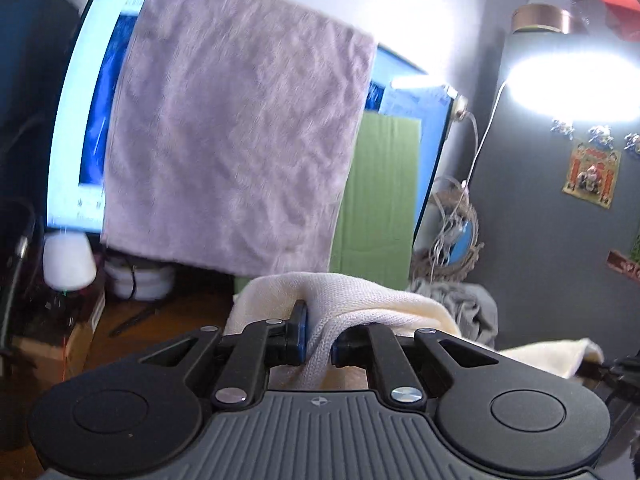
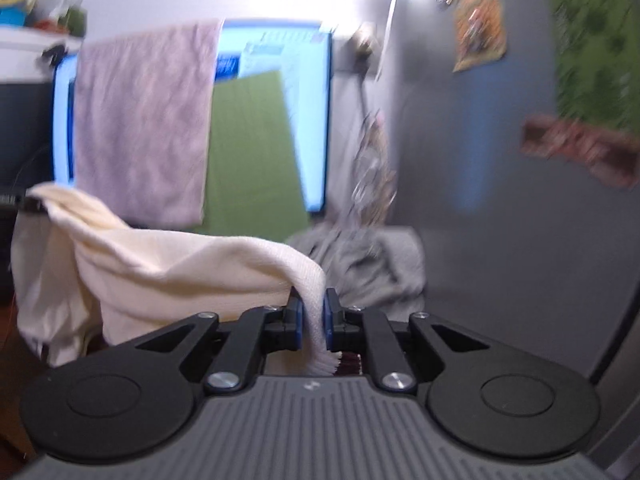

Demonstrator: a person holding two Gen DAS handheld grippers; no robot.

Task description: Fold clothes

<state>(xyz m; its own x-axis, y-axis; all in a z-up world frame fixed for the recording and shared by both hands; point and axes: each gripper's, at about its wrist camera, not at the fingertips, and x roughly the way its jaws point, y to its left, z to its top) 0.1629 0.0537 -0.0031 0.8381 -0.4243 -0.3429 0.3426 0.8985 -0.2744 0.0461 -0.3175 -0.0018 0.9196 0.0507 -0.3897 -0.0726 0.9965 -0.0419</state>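
Observation:
A cream knitted garment (image 1: 360, 300) is lifted off the desk and stretched between both grippers. My left gripper (image 1: 318, 338) is shut on one edge of it; the fabric bunches between the blue pads. In the right wrist view the same cream garment (image 2: 168, 268) hangs in a sagging span, and my right gripper (image 2: 314, 320) is shut on its ribbed hem, which pokes out below the pads. The left gripper's tip (image 2: 24, 204) shows at the far left, holding the other end. A crumpled grey garment (image 2: 368, 264) lies behind on the desk.
A lit monitor (image 1: 68, 120) stands behind, with a mauve towel (image 1: 240, 140) draped over it and a green sheet (image 1: 380, 200) beside. A bright lamp (image 1: 568, 80) shines at right by a dark grey wall. A white diffuser (image 1: 68, 260) and a box sit at left on the wooden desk.

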